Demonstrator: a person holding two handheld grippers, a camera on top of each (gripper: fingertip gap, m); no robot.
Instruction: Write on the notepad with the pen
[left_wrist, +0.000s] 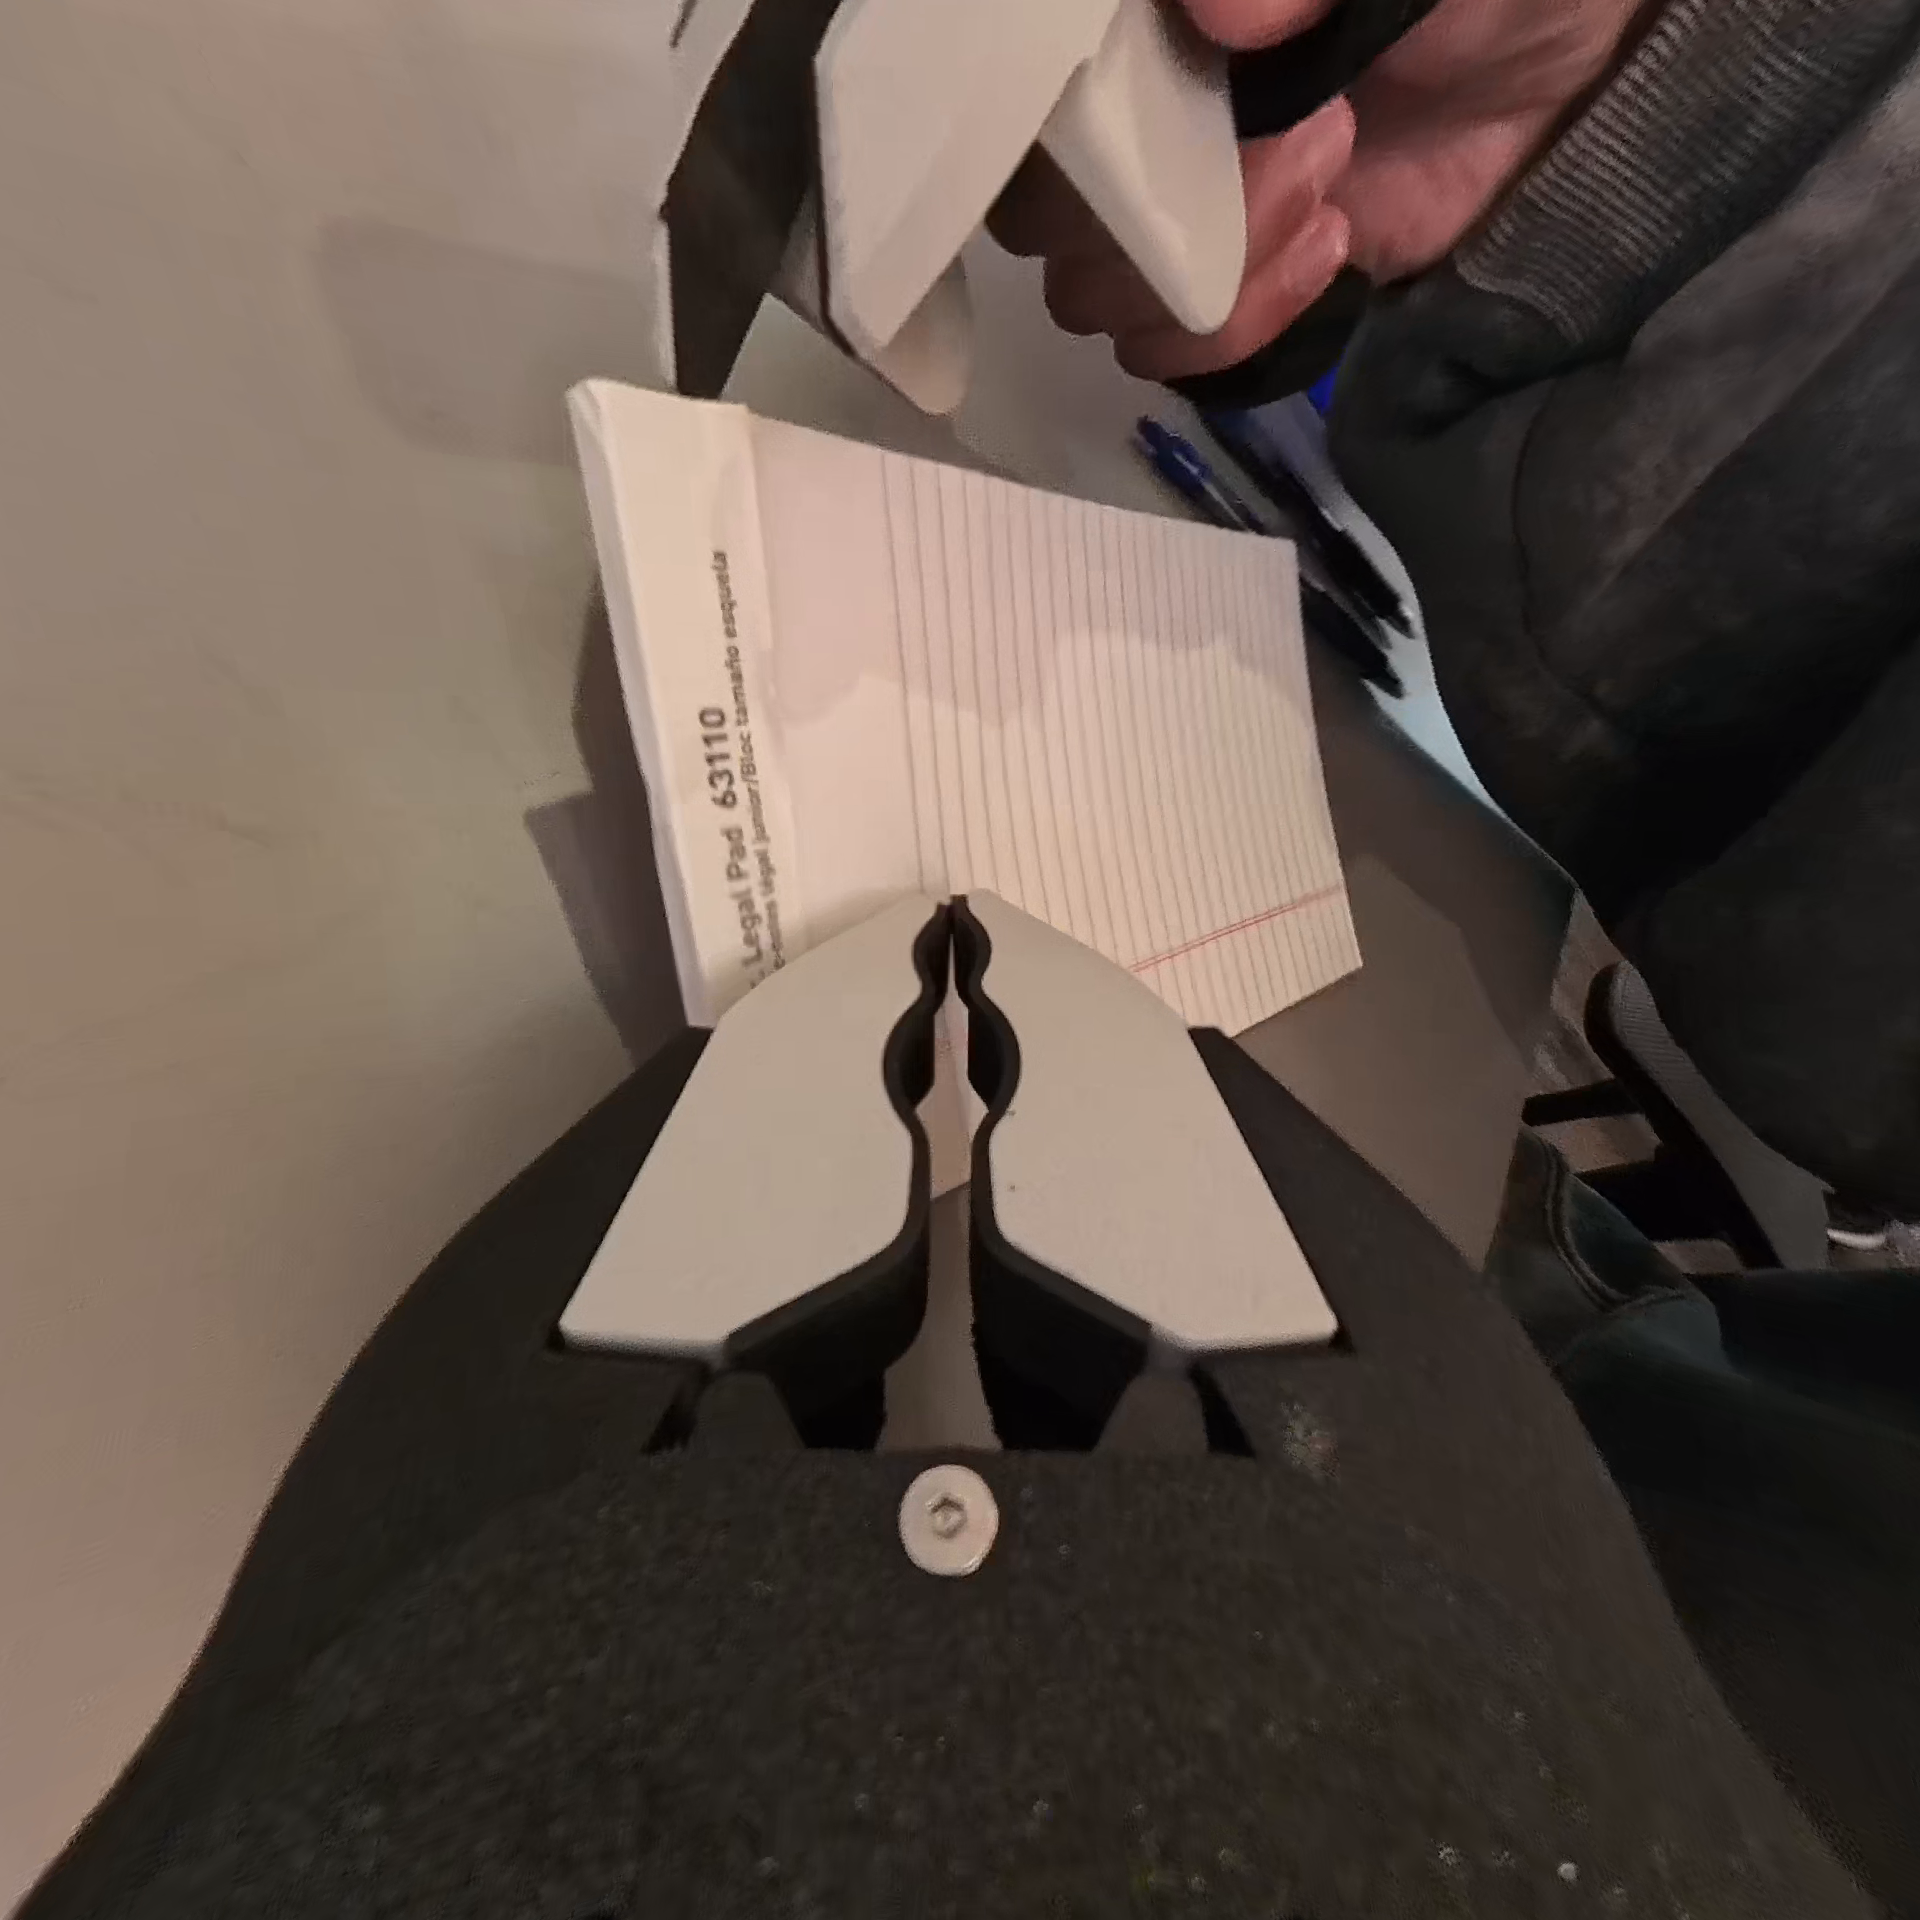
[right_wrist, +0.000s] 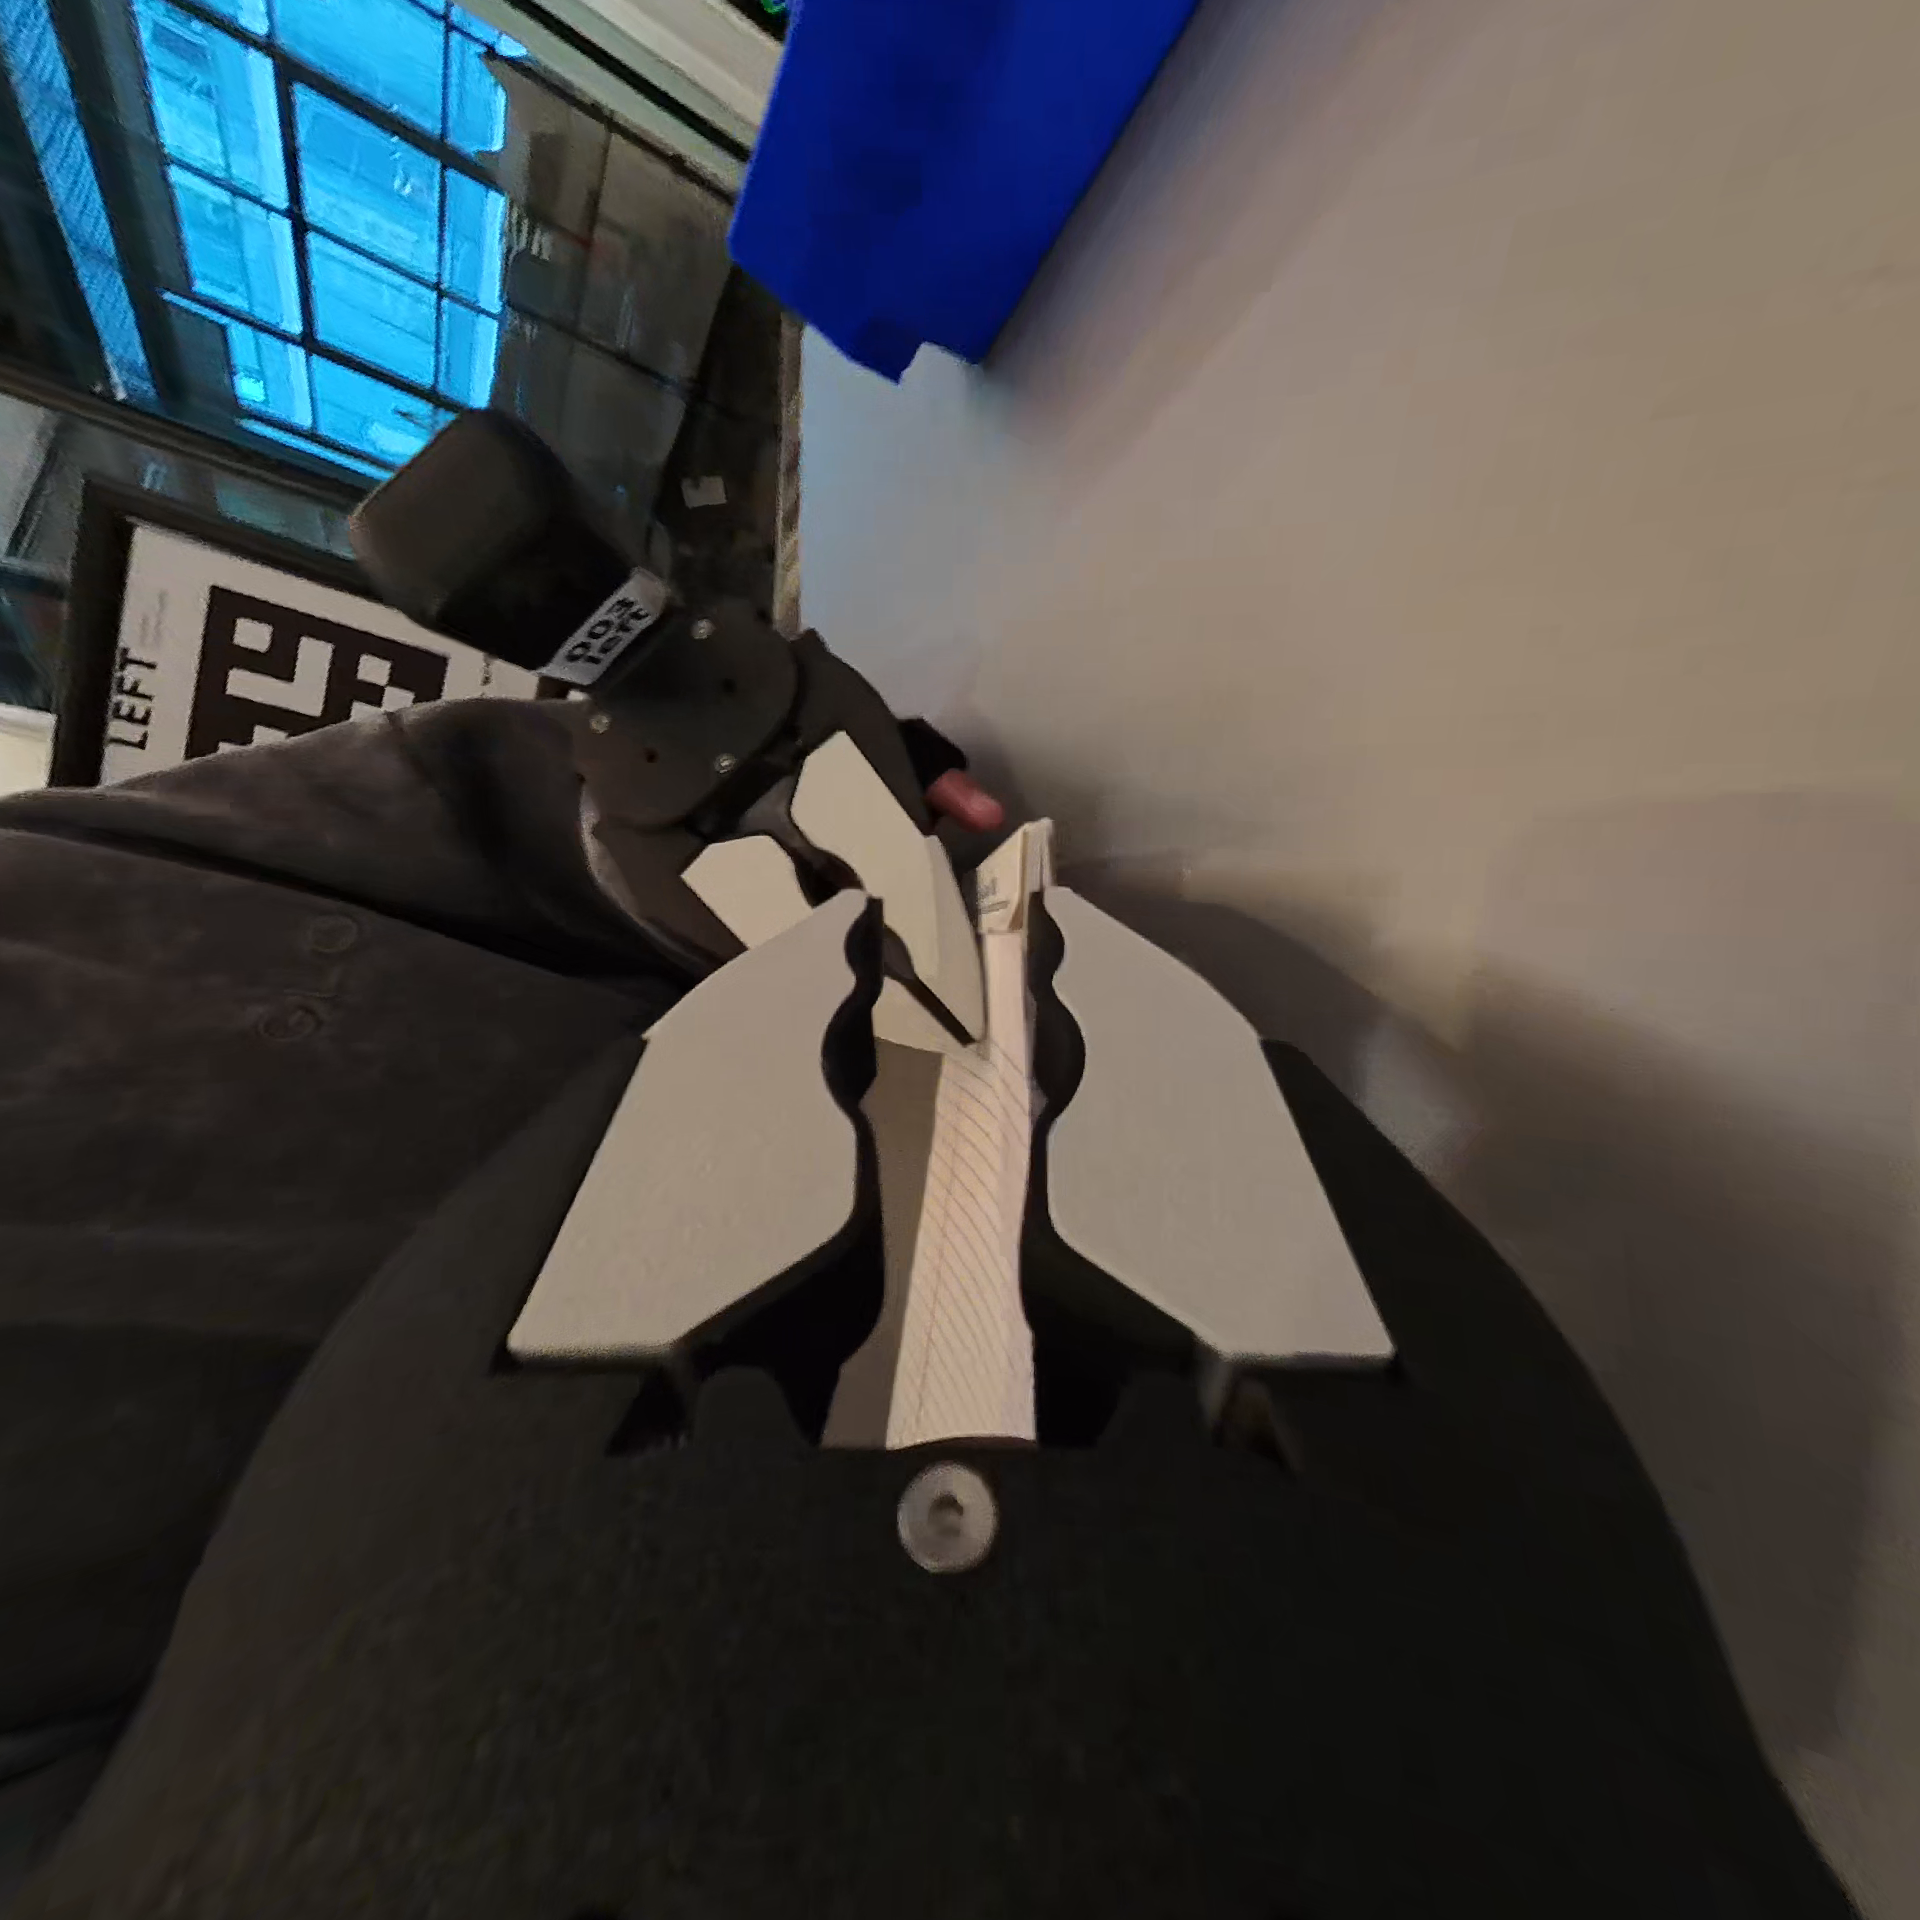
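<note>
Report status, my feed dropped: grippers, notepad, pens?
Left gripper shut, empty, fingers at the notepad near edge. Right gripper open above the notepad, holding nothing. Pens lie beside the notepad, not yet picked up; page blank.

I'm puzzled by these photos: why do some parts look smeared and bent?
Right wrist view: motion blur smears the blue bin and the table, and the window tilts. Left wrist view: sharper, with the notepad lines crisp, though the wide lens curves the edges and the right tool is blurred.
</note>
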